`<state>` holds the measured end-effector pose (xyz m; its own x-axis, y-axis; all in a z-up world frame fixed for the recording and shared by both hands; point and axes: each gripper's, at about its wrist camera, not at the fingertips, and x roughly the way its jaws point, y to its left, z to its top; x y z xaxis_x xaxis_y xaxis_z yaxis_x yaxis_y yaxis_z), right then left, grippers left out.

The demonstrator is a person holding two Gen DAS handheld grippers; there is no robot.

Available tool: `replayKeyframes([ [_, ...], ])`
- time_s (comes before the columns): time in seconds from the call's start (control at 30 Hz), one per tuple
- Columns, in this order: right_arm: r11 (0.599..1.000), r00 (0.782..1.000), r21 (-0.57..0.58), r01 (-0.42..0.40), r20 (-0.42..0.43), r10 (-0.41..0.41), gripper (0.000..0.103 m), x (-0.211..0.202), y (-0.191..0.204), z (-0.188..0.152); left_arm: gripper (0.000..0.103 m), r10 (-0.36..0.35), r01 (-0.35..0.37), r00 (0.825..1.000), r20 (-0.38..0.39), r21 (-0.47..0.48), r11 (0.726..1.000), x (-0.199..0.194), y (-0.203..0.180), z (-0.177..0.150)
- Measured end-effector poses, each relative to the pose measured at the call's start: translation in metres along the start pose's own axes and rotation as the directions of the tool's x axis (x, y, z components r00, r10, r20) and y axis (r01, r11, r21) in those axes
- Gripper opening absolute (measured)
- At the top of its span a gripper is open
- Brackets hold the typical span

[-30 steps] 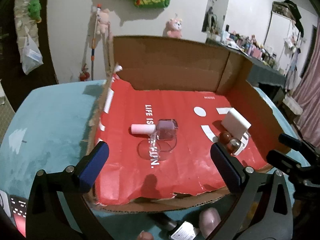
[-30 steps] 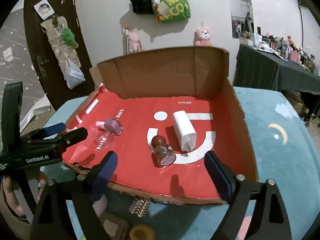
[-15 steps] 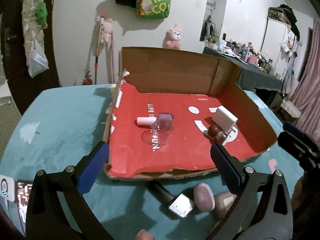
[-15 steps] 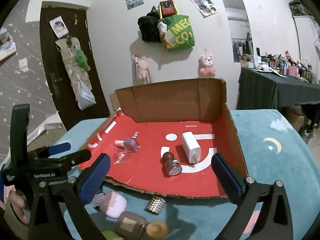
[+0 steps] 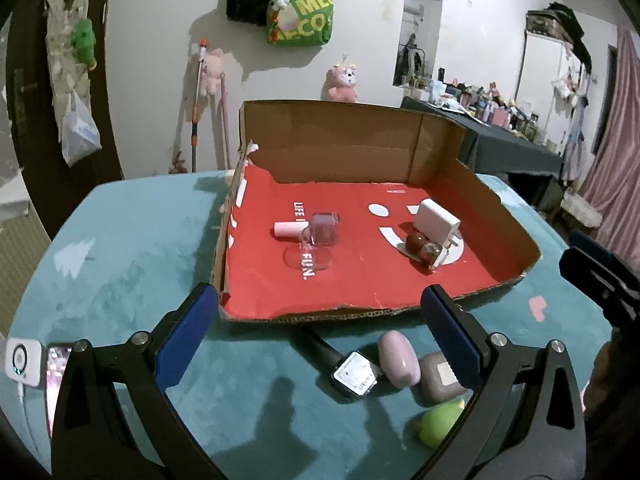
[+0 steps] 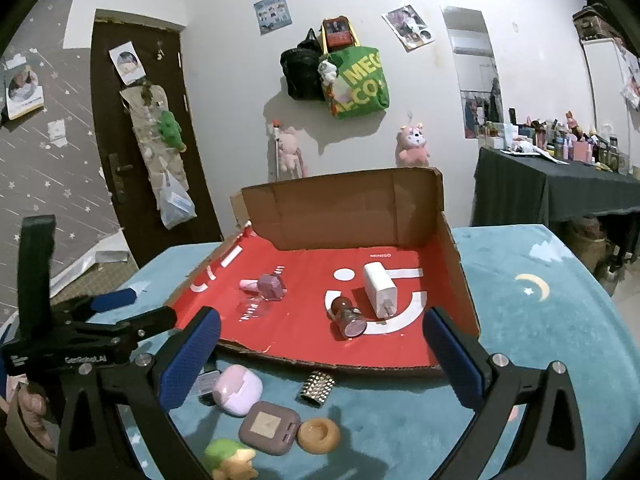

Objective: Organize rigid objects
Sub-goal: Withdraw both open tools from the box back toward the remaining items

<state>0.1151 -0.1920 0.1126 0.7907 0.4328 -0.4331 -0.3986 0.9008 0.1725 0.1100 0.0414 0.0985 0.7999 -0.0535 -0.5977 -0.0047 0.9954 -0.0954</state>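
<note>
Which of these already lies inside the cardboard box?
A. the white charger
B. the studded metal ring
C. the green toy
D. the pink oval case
A: the white charger rests on the red floor of the cardboard box; the other three lie on the teal cloth before it.

Left wrist view: green figure [image 5: 439,421] at the worktop's near edge was half hidden behind the left tool's [image 5: 318,330] right finger; mauve case [image 5: 440,376] was partly covered by the same finger. Watch [image 5: 354,372] strap ran under the cardboard tray's [image 5: 500,200] front lip, so its far end was hidden. Phone [image 5: 52,384] at the near-left corner was cut by that tool's arm. Right wrist view: watch was mostly hidden behind the right tool's [image 6: 320,360] left finger and the pink case [image 6: 237,389]. Tray lettering was too blurred to read in full. Items on the dark side table [image 6: 560,184] were too small to tell.
</note>
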Motion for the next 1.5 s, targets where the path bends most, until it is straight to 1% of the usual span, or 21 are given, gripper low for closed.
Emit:
replayKeyframes([
  [0.13,1.0,1.0,-0.013,-0.006,0.007,0.007,0.103,-0.006,0.004,-0.005,0.103,-0.006,0.006,1.0,-0.011,0.003,1.0,-0.005,-0.001,-0.006],
  [0.3,1.0,1.0,0.002,-0.028,0.005,0.028,0.103,-0.012,0.005,-0.014,0.103,-0.02,0.021,1.0,-0.015,0.031,0.999,-0.01,-0.008,-0.019],
  [0.4,0.999,0.998,0.015,-0.034,0.045,0.033,0.103,-0.018,0.003,-0.019,0.103,0.0,0.0,1.0,0.008,0.028,1.0,-0.015,-0.01,-0.027],
  [0.47,0.999,0.998,0.027,-0.047,0.041,0.046,0.103,-0.02,0.002,-0.023,0.103,0.009,-0.009,1.0,0.024,0.023,1.0,-0.018,-0.01,-0.032],
  [0.6,0.999,0.998,0.01,-0.036,0.042,0.036,0.103,-0.024,0.006,-0.03,0.103,0.008,-0.008,1.0,0.011,0.02,1.0,-0.018,-0.01,-0.042],
  [0.73,1.0,0.999,-0.005,-0.023,0.022,0.024,0.103,-0.024,0.009,-0.04,0.103,0.031,-0.029,0.999,-0.02,0.062,0.998,-0.017,-0.016,-0.051],
  [0.83,1.0,1.0,-0.006,-0.024,0.008,0.024,0.103,-0.025,0.01,-0.045,0.103,0.025,-0.022,0.999,-0.045,0.076,0.997,-0.016,-0.02,-0.057],
  [0.93,1.0,1.0,-0.018,-0.006,0.003,0.006,0.103,-0.027,0.012,-0.051,0.103,0.028,-0.023,0.998,-0.057,0.088,0.996,-0.015,-0.022,-0.063],
  [1.03,1.0,1.0,-0.01,-0.001,-0.026,0.001,0.103,-0.025,0.011,-0.057,0.103,0.025,-0.018,0.997,-0.076,0.094,0.995,-0.014,-0.024,-0.069],
  [1.27,1.0,0.997,0.006,0.016,-0.07,-0.016,0.103,-0.024,0.008,-0.07,0.103,-0.002,0.01,0.996,-0.091,0.089,0.996,-0.017,-0.026,-0.078],
  [1.5,1.0,0.994,0.014,-0.005,-0.111,0.007,0.096,-0.02,0.011,-0.079,0.103,-0.041,0.048,0.991,-0.126,0.054,0.997,-0.016,-0.022,-0.09],
])
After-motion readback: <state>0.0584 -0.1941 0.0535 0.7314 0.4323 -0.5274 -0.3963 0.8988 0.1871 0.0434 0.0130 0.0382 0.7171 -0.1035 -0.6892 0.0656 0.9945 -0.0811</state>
